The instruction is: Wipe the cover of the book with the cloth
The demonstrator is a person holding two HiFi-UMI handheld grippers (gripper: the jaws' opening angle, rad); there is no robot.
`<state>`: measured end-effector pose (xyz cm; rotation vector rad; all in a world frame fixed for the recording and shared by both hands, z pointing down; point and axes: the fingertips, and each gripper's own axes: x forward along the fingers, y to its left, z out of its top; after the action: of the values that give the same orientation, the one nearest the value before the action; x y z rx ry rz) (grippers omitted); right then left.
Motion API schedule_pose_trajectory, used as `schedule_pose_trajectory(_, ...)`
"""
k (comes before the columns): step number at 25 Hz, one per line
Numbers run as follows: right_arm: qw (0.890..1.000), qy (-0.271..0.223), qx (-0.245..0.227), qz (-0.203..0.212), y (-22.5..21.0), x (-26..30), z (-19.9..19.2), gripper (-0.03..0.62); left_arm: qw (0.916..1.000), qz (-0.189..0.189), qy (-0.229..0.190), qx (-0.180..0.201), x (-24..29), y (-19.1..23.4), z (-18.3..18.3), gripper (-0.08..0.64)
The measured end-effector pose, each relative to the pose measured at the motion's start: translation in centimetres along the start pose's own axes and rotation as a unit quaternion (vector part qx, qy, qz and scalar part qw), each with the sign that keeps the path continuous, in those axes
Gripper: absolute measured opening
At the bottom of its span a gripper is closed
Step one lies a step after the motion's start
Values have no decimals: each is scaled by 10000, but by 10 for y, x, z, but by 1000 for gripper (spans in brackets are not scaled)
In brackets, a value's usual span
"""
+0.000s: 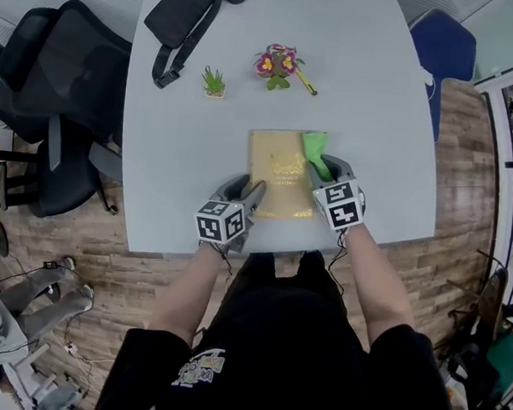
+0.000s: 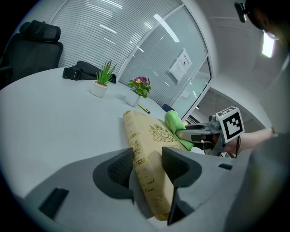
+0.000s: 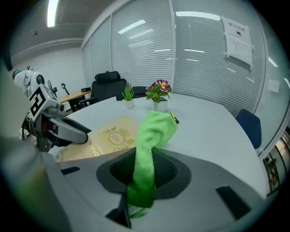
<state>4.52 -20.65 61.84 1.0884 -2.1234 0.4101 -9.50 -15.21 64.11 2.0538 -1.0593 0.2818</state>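
A tan book with gold print (image 1: 281, 177) lies on the grey table, near its front edge. My left gripper (image 1: 242, 191) is shut on the book's spine edge (image 2: 144, 162) at the near left corner. My right gripper (image 1: 328, 170) is shut on a bright green cloth (image 1: 315, 151). The cloth (image 3: 149, 145) hangs forward from between the jaws and rests at the book's right side, over the cover's edge (image 3: 108, 136). In the left gripper view the cloth (image 2: 174, 126) lies on the far right part of the cover.
A black bag with a strap (image 1: 188, 13) lies at the table's far left. A small green potted plant (image 1: 214, 83), a flower pot (image 1: 277, 65) and a yellow pen (image 1: 305, 82) stand beyond the book. A black office chair (image 1: 57, 96) is left of the table (image 1: 164, 148).
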Motion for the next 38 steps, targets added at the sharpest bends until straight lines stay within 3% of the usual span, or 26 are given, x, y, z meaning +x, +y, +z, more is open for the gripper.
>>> schedule_pose_trajectory(12,9975,168,-655,224,37,-19,-8,97,10000,20,-20,23,0,0,-1,199)
schedule_pose_trajectory(17,9930,101,-977,662,80,-24,0,97,10000,7,-5,-2,0,0,-1,199)
schedule_pose_trajectory(24,9868,125,-1087,1195,135,-18,1,97,10000,-35,30,-67,1,0,-1,199)
schedule_pose_trajectory(29,9886,155,-886,1208,145,-15,-1,95,9999,-66,59,-113,1,1,-1,195)
schedule_pose_trajectory(38,9874,118,-1256,952,136,-10,-2,97,9997,-143,99,-169,1,0,0,193)
